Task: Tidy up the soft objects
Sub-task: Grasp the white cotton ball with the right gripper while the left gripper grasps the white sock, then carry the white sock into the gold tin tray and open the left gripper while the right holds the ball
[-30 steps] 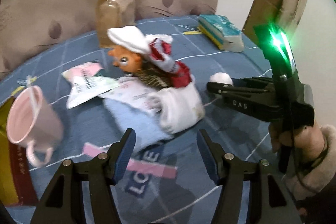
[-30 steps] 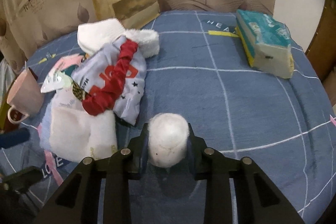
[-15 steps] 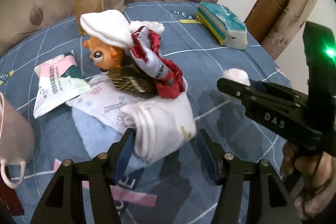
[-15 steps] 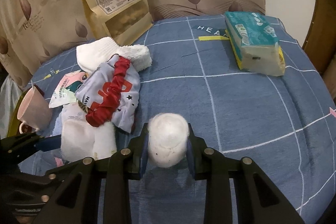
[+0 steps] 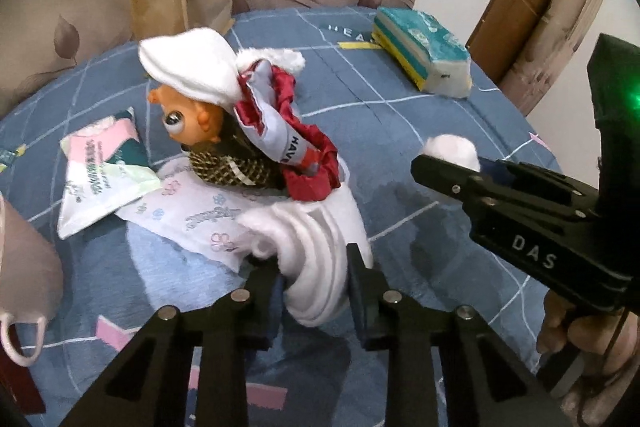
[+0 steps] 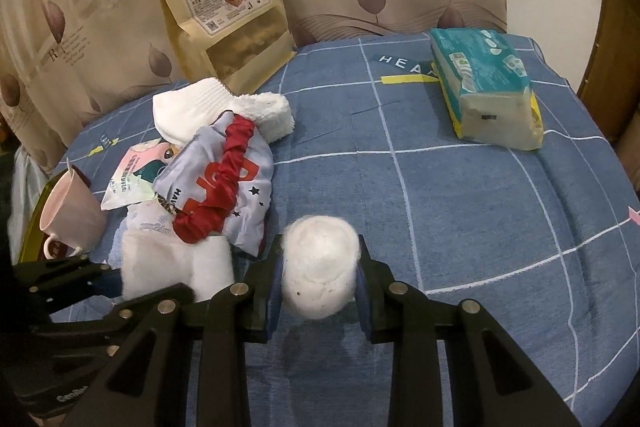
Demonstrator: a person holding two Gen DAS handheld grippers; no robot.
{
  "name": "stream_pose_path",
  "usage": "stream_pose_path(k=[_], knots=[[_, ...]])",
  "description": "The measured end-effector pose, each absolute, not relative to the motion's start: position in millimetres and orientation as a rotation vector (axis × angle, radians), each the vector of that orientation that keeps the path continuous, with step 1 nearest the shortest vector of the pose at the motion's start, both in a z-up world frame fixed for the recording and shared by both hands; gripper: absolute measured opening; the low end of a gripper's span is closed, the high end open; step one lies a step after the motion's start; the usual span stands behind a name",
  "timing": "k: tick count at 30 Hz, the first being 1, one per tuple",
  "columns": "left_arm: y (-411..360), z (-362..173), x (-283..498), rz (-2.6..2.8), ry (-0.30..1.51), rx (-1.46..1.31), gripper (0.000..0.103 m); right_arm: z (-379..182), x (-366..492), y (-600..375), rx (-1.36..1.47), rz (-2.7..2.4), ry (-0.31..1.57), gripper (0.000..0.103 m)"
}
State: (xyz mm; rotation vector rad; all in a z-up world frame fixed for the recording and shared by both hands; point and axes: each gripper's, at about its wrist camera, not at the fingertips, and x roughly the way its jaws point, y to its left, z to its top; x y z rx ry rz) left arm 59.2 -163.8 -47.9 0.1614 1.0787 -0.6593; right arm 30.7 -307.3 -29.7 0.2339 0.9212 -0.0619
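left tool (image 5: 316,279) is closing on the white folded sock (image 5: 316,255) at the pile's near edge, right tool (image 6: 320,269) grips the cotton ball (image 6: 320,267). pickup step; next probably lifting the sock clear.

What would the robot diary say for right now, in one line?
left gripper: closing on folded white cloth | right gripper: shut on white fluffy ball | doll: lying on pile
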Motion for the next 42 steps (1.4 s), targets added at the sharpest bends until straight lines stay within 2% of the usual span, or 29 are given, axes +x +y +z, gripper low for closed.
stream_pose_path(k=[11, 21, 34, 42], knots=[[-140.0, -12.9, 43.5, -0.655, 1.011, 0.132, 0.027, -25.5, 28.7, -306.7, 0.213, -0.076, 0.904, 0.028], [-83.9, 17.1, 42.9, -0.532, 0.964, 0.085, 0.027, -26.5, 28.6, -305.2, 0.193, -0.087, 0.902, 0.028], [53.7, 53.7, 82.4, -0.173, 0.874, 0.07, 0.027, -25.0, 27.9, -302.3, 0.174, -0.095, 0.892, 0.028], [136.7, 43.7, 126.7, 0.037, 0.896, 0.091, 0.027, -23.2, 28.8, -296.4, 0.147, -0.1, 0.884, 0.028]])
